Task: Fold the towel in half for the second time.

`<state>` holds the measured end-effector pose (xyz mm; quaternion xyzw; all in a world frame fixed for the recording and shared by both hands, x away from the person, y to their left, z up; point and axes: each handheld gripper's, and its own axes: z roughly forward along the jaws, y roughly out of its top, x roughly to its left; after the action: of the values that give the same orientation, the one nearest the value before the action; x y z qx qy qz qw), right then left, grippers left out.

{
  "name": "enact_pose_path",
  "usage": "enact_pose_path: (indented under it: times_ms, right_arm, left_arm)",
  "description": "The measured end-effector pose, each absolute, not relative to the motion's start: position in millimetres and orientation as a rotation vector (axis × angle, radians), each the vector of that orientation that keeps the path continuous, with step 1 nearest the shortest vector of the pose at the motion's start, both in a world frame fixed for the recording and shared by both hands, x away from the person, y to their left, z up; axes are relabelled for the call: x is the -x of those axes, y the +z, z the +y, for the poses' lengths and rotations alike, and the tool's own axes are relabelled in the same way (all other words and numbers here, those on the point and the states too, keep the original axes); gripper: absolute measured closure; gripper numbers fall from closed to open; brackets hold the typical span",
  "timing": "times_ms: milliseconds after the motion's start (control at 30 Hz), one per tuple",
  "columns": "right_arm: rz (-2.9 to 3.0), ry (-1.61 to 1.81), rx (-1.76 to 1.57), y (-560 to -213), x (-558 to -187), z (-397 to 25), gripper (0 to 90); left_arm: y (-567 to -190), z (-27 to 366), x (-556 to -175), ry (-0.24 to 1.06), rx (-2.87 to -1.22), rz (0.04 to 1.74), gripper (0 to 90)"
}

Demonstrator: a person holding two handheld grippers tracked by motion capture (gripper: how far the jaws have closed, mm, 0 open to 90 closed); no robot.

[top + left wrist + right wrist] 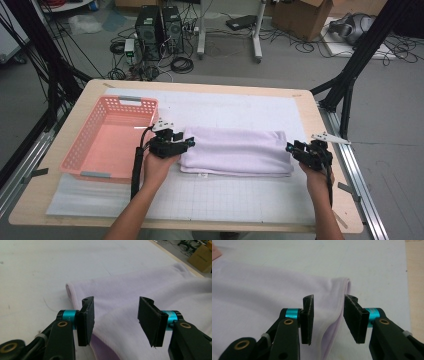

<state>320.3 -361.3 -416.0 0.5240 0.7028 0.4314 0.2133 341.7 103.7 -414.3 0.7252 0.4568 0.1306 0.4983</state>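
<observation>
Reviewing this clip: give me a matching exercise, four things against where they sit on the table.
Things:
1. pink basket
2. folded lilac towel
3. left gripper
4. right gripper

Places:
A. at the towel's right end, jaws open
B. middle of the white mat
C. left side of the table
D. at the towel's left end, jaws open

Pairs: 1-C, 2-B, 3-D, 4-A

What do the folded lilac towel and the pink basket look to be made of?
The towel looks like a soft, matte fabric, perhaps fleece or microfibre: its surface is fuzzy, its folds rounded, and a stitched hem runs along the edge. The basket looks like moulded plastic with a slight sheen: its walls are rigid and pierced by a regular lattice of holes. Neither can be confirmed from the look alone.
</observation>
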Motion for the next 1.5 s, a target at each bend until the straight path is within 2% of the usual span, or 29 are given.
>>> enact_pose_path:
  times_ms: [200, 333, 367, 433, 500, 533, 633, 867, 967, 1000, 1033, 1067, 1100, 1167, 1267, 1500]
  right_arm:
    - [1.995, 1.200, -1.388, -420.1, -283.9, -359.5, 64.1]
    - [2.056, 1.190, -1.368, -426.3, -279.0, -355.7, 66.1]
    - [2.071, 1.189, -1.362, -428.5, -279.8, -353.9, 66.1]
    - [2.100, 1.163, -1.354, -433.9, -282.7, -350.2, 69.5]
    - [2.126, 1.133, -1.347, -437.8, -284.9, -347.6, 80.7]
    - [2.135, 1.123, -1.335, -438.2, -284.9, -347.3, 83.0]
    - [2.124, 1.171, -1.314, -433.6, -280.0, -351.3, 84.5]
    - [2.151, 1.289, -1.213, -431.5, -261.9, -366.3, 84.3]
    - [2.209, 1.223, -1.231, -438.4, -260.7, -367.5, 83.2]
    - [2.221, 1.205, -1.243, -440.2, -260.7, -367.1, 81.5]
    - [2.232, 1.200, -1.259, -441.5, -260.8, -367.4, 74.4]
    - [2.217, 1.209, -1.282, -440.9, -261.1, -368.8, 66.1]
    - [2.185, 1.239, -1.305, -437.9, -260.6, -370.9, 63.2]
    - [2.108, 1.323, -1.321, -428.5, -260.4, -375.9, 61.4]
    - [2.033, 1.328, -1.332, -418.6, -267.6, -377.7, 61.4]
    - [2.030, 1.265, -1.335, -416.3, -300.2, -365.8, 62.0]
  left_arm:
    - [-429.9, 108.9, -313.5, 0.296, -1.782, 1.092, 46.9]
    - [-439.2, 110.9, -306.7, 0.257, -1.797, 1.092, 50.7]
    - [-441.4, 110.9, -306.1, 0.244, -1.805, 1.089, 53.1]
    - [-444.4, 110.1, -304.8, 0.242, -1.816, 1.074, 65.3]
    - [-444.6, 109.9, -302.6, 0.260, -1.828, 1.030, 82.9]
    - [-444.1, 111.3, -302.5, 0.245, -1.818, 1.022, 86.0]
    - [-441.6, 118.4, -300.3, 0.226, -1.781, 1.003, 87.0]
    - [-444.1, 129.5, -293.0, 0.190, -1.790, 0.985, 86.8]
    - [-447.1, 127.4, -289.7, 0.180, -1.828, 0.996, 85.1]
    - [-447.3, 126.0, -288.6, 0.174, -1.841, 1.000, 83.1]
    - [-446.4, 125.0, -287.8, 0.179, -1.853, 1.003, 77.2]
    - [-444.4, 123.5, -286.6, 0.187, -1.843, 1.015, 66.9]
    - [-441.1, 123.4, -286.2, 0.198, -1.838, 1.009, 57.9]
    - [-432.5, 122.4, -288.1, 0.222, -1.809, 0.998, 51.6]
    - [-422.5, 121.2, -300.5, 0.237, -1.795, 1.003, 48.4]
    - [-409.1, 109.0, -342.3, 0.319, -1.797, 1.058, 48.3]
